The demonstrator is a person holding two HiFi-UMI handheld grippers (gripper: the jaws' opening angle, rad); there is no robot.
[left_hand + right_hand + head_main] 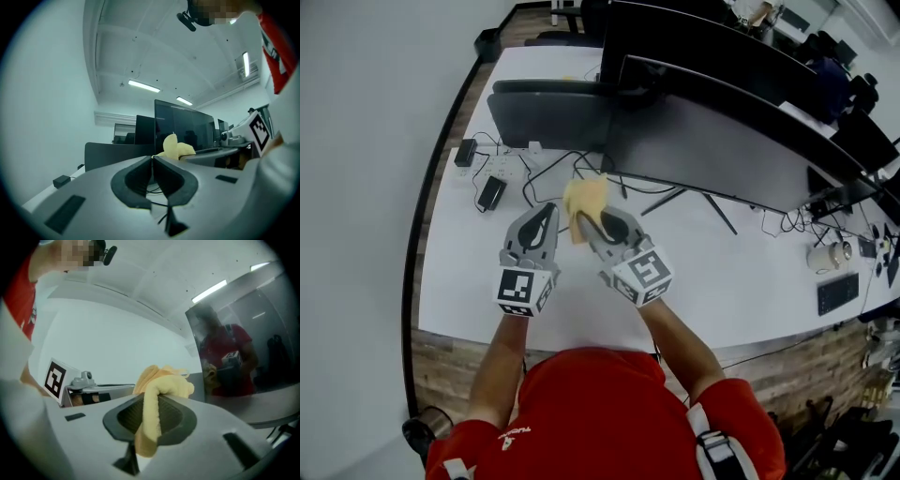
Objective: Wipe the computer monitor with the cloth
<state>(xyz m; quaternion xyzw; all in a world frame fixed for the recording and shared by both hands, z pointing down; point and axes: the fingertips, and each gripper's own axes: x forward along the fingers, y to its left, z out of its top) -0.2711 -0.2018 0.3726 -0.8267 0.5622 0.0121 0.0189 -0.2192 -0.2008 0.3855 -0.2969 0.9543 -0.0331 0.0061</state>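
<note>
Cloth (164, 386), soft yellow, clamped in right hand-held gripper (151, 404), left hand-held gripper (153, 164) closed empty

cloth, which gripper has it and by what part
The right gripper pinches the yellow cloth by a bunched fold, a tail hanging below; the left gripper is shut, empty.
</note>
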